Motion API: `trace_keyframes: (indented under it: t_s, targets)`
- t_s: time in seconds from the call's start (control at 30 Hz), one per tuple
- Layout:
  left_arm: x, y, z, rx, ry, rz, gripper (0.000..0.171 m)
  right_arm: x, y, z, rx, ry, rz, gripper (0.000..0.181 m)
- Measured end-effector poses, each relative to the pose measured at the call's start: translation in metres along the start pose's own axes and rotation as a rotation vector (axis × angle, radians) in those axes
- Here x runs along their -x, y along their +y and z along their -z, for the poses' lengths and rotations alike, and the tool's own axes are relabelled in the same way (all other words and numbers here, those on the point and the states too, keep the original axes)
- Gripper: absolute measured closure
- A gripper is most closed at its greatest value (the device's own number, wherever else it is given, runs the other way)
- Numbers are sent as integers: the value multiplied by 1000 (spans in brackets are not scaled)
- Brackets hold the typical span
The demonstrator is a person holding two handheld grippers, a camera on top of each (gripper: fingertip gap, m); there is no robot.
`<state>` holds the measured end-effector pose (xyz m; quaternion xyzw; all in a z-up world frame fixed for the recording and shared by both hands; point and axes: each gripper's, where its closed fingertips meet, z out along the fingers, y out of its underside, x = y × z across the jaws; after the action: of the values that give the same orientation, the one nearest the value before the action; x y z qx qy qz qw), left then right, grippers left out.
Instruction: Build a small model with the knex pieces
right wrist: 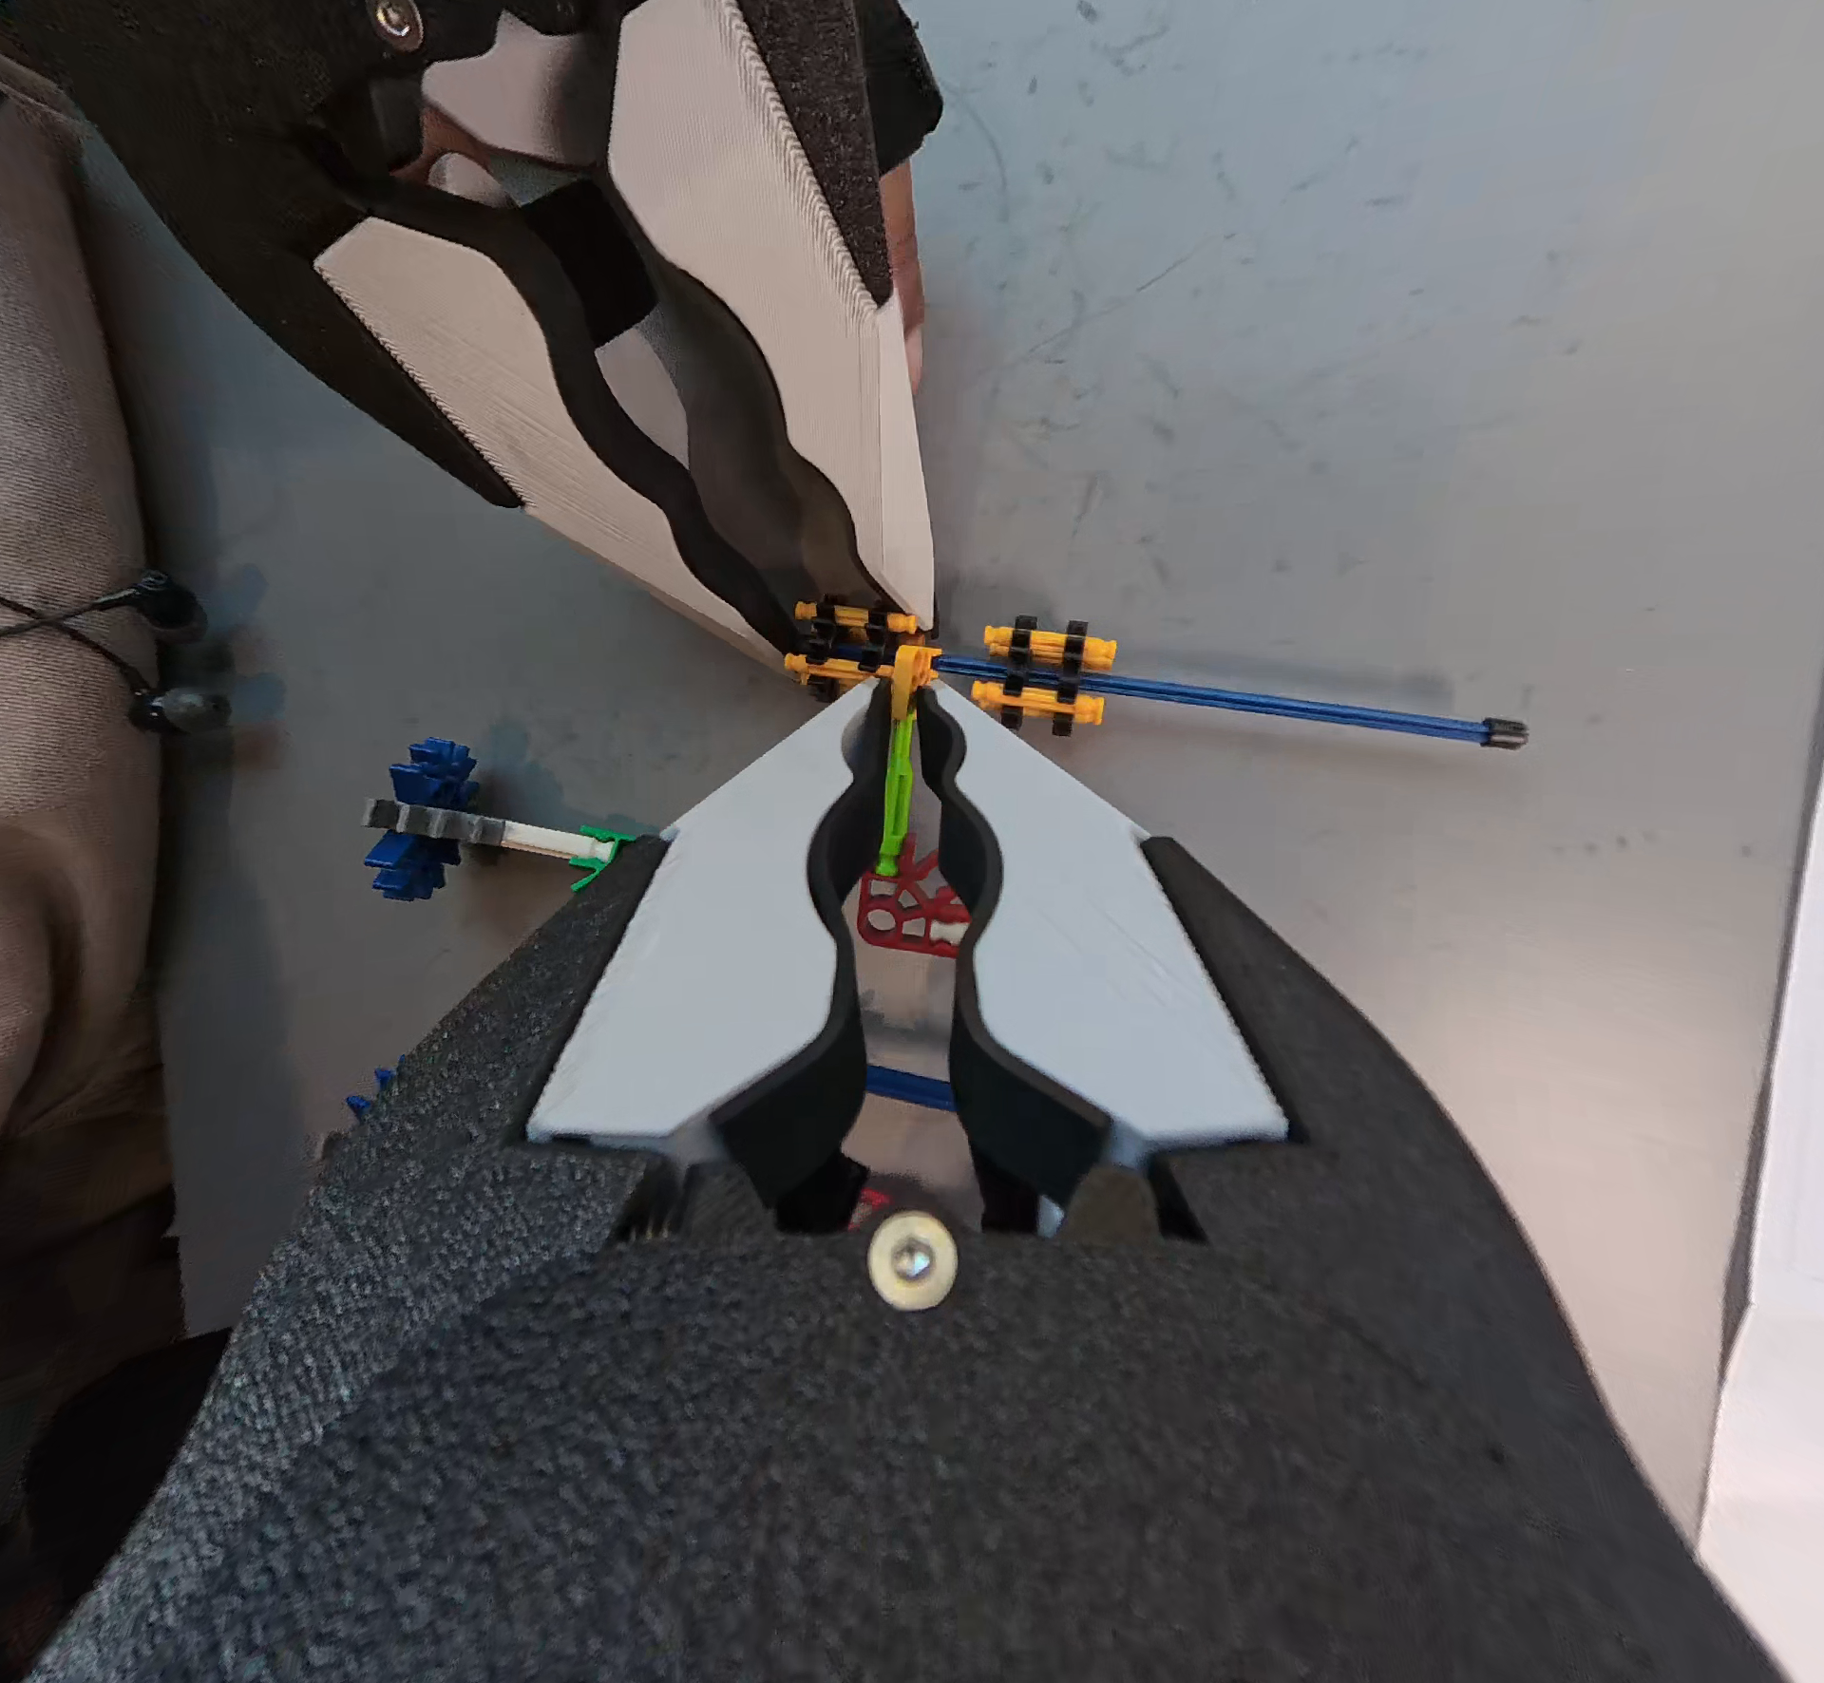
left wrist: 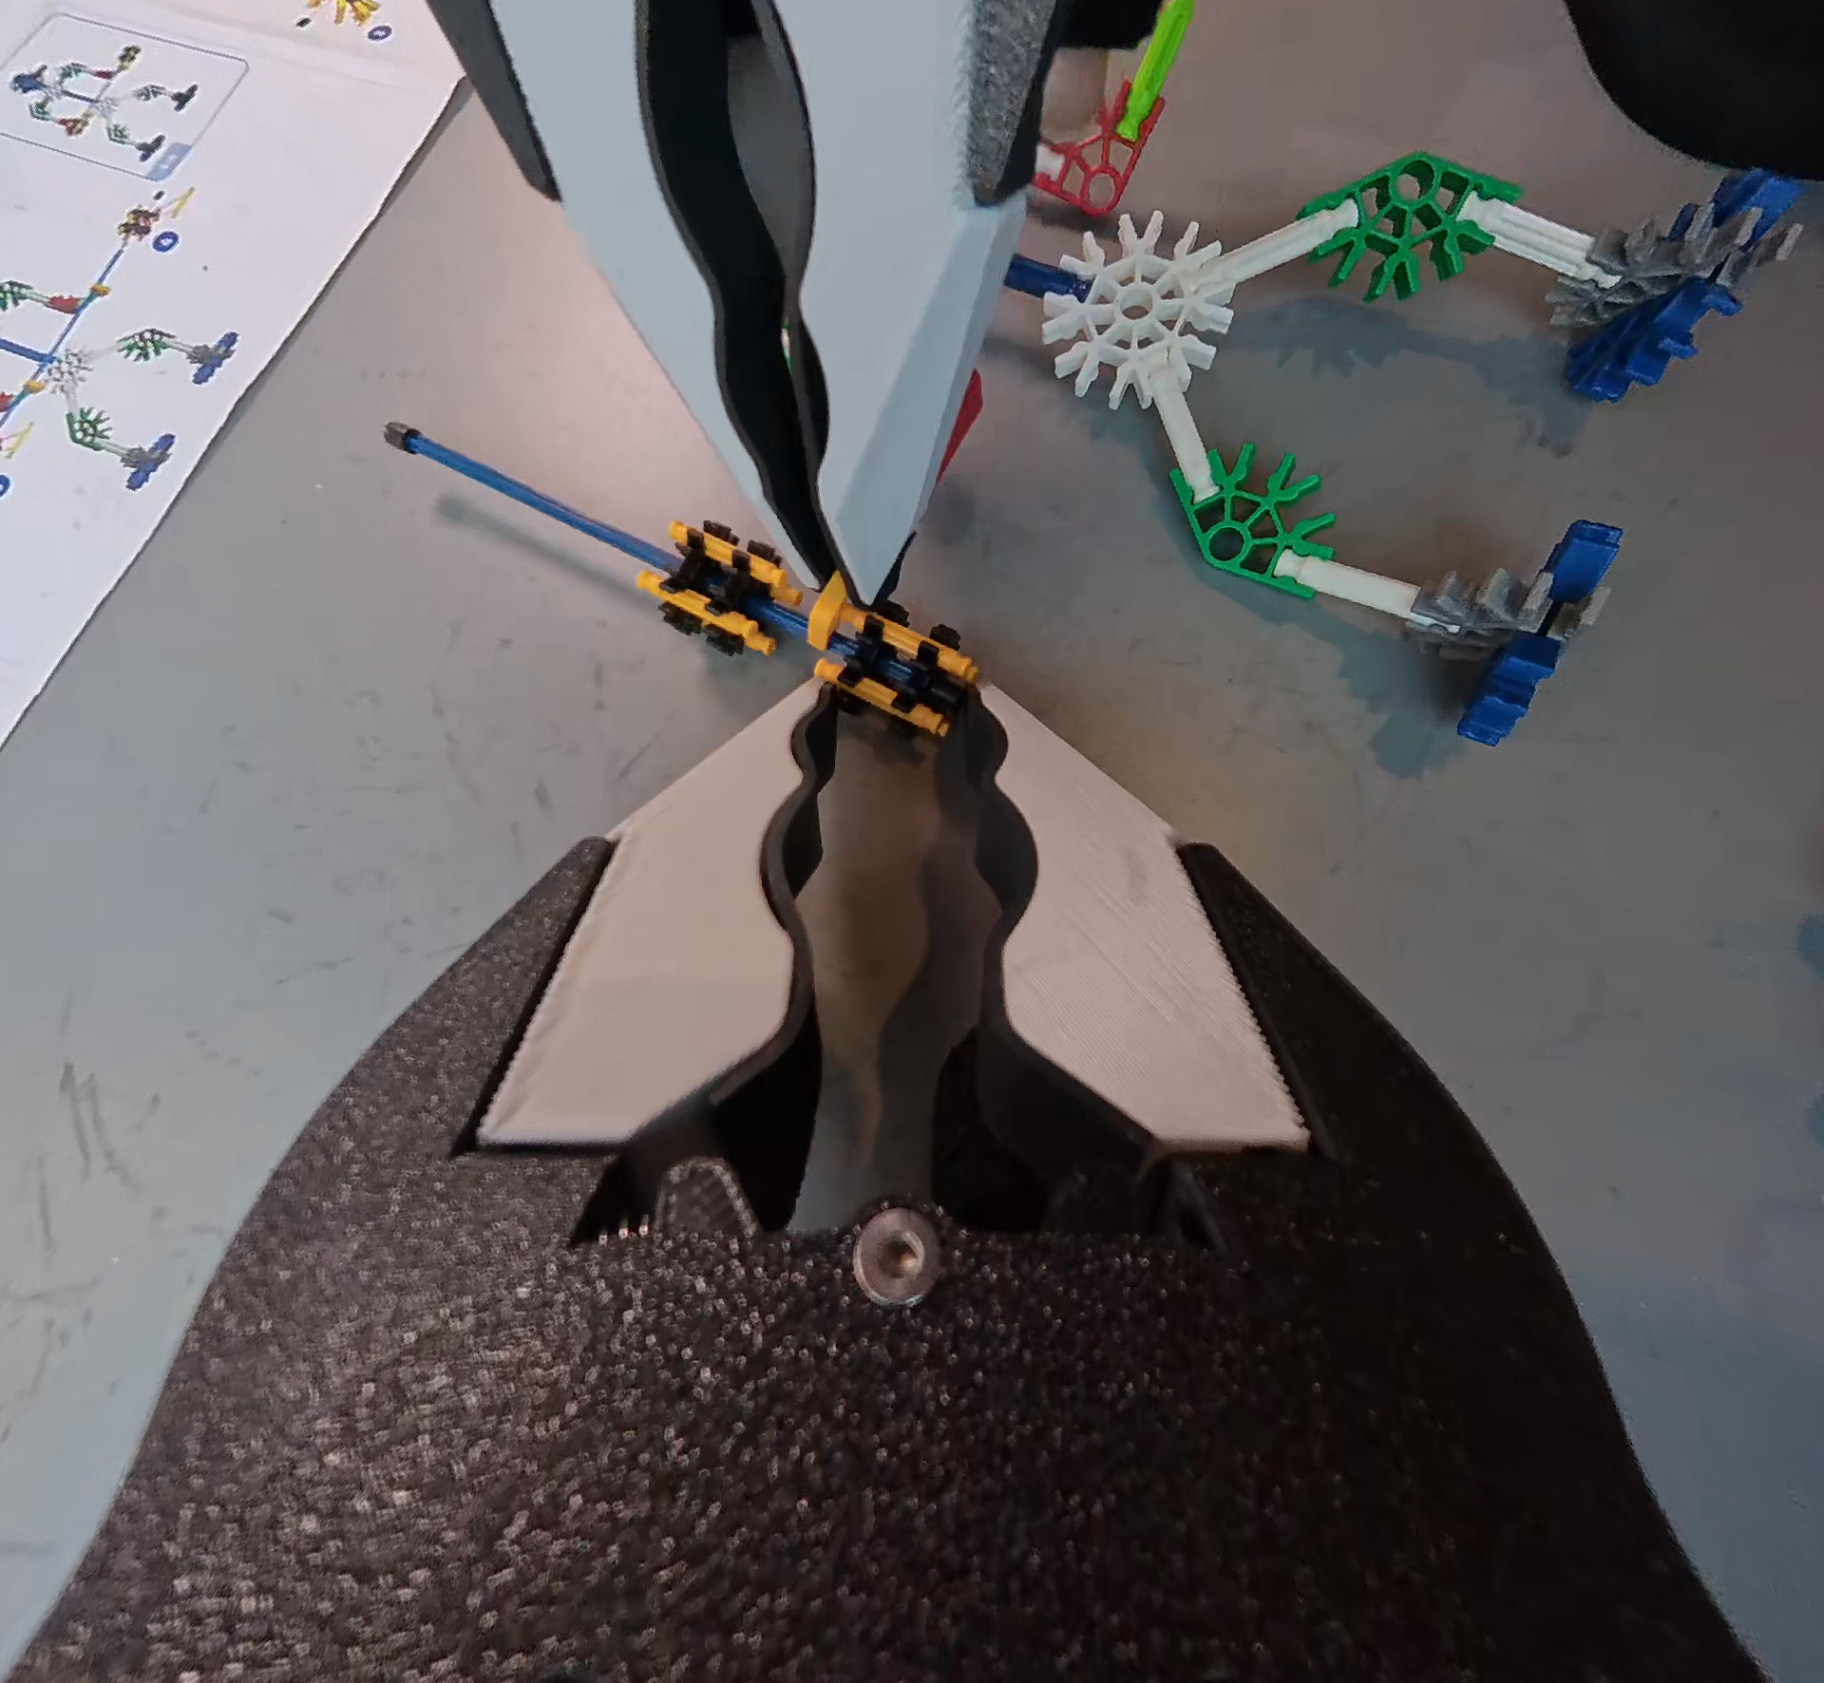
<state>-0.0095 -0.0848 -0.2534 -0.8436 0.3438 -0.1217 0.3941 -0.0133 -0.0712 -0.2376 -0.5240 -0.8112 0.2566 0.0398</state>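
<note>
A long blue rod (left wrist: 553,501) with a black end cap lies low over the grey table (left wrist: 296,846). It carries two yellow-and-black clusters (left wrist: 721,590). My left gripper (left wrist: 893,698) is shut on the nearer cluster (left wrist: 898,659). My right gripper (right wrist: 898,698) is shut on a yellow connector (right wrist: 913,664) clipped onto the blue rod (right wrist: 1283,703), with a green rod (right wrist: 898,787) and a red connector (right wrist: 903,915) running back between its fingers. The right gripper (left wrist: 854,585) comes in from above in the left wrist view. The two sets of tips almost touch.
A flat build with a white snowflake connector (left wrist: 1135,308), green connectors, white rods and grey-and-blue ends (left wrist: 1668,284) lies to the right. A printed instruction sheet (left wrist: 148,205) lies far left. A person's beige clothing and an earphone cable (right wrist: 148,649) show at the left of the right wrist view. Left and right tips are no more than a few centimetres apart.
</note>
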Motion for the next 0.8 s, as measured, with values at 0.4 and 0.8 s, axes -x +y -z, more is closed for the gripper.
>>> trace_keyframes:
  t_s: [0.4, 0.8]
  targets:
    - [0, 0, 0, -16, 25, -27, 147, 0, 3, -1, 148, -306, -203, 177]
    - [1, 0, 0, -16, 38, -42, 147, 0, 4, -2, 276, -285, -99, 177]
